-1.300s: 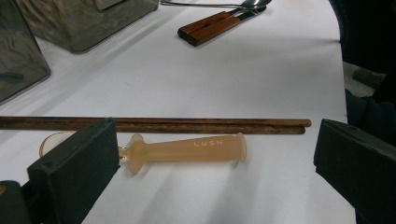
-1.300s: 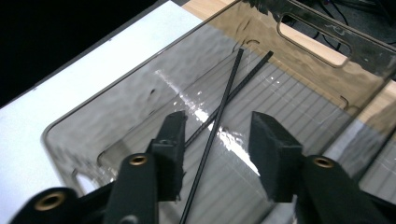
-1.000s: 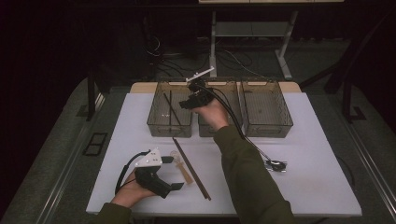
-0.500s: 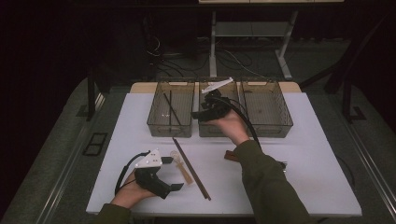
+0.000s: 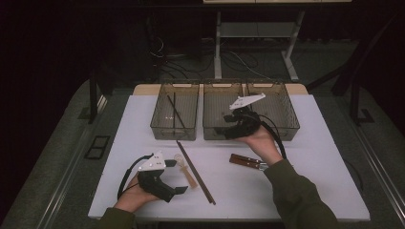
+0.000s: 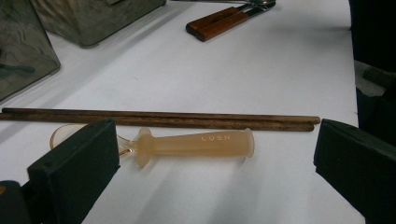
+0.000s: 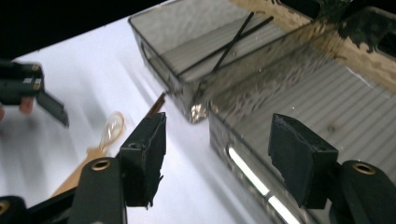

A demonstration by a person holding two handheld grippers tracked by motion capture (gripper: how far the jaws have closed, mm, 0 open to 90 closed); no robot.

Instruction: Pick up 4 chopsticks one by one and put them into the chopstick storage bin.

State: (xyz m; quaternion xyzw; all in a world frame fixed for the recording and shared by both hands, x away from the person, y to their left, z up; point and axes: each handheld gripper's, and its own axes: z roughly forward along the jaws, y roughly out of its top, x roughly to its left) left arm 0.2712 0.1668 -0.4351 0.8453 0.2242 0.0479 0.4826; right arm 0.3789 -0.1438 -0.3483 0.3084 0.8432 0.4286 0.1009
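Two dark chopsticks lie lengthwise beside a pale spoon, its bowl half hidden behind the spread, empty left claw; the right claw gapes empty.

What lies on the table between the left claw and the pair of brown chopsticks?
A translucent peach spoon lies between the left claw and the brown chopsticks, clearest in the left gripper view.

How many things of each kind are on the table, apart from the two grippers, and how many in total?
Clear bins: 3
Black chopsticks, in the left bin: 2
Brown wooden chopsticks: 2
Translucent spoon: 1
Wooden-handled utensils, apparently a pair: 2
Total: 10
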